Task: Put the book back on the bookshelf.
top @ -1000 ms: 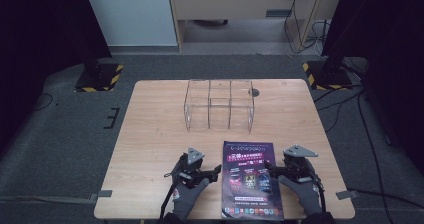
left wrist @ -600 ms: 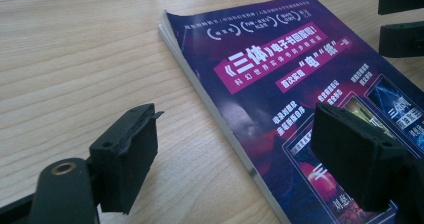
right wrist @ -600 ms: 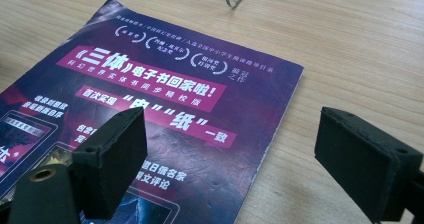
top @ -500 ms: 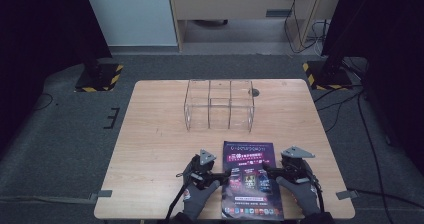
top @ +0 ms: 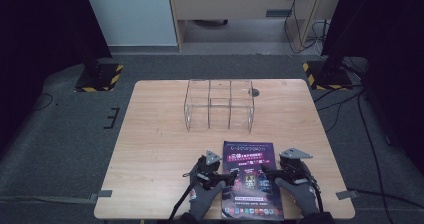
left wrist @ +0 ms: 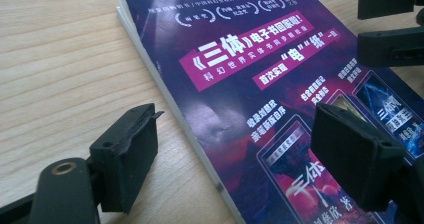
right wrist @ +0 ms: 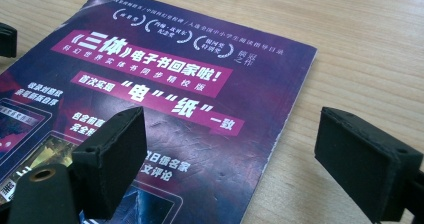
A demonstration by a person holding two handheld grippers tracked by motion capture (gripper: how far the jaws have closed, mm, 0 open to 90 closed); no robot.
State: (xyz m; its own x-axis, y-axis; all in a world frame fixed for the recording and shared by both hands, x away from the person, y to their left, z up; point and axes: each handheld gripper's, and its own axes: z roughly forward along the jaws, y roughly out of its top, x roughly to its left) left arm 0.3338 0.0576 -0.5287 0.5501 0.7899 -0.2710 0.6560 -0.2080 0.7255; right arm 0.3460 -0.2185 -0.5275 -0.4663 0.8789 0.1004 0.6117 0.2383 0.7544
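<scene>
My high view hangs above my near side, looking forward and down across the whole desk (top: pixel 150 134). Each gripper view sits low and close, facing inward from left and right; both share the purple magazine (left wrist: pixel 280 84) (right wrist: pixel 165 99).

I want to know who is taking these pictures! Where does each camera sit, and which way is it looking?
High view: above the person's side, looking forward and down at the table; gloved hands, left claw and right claw show.
Left gripper view: rides the left claw, looking across the purple magazine; its open jaws show.
Right gripper view: rides the right claw, facing the magazine's other edge; its open jaws show.
All three share the magazine.
</scene>
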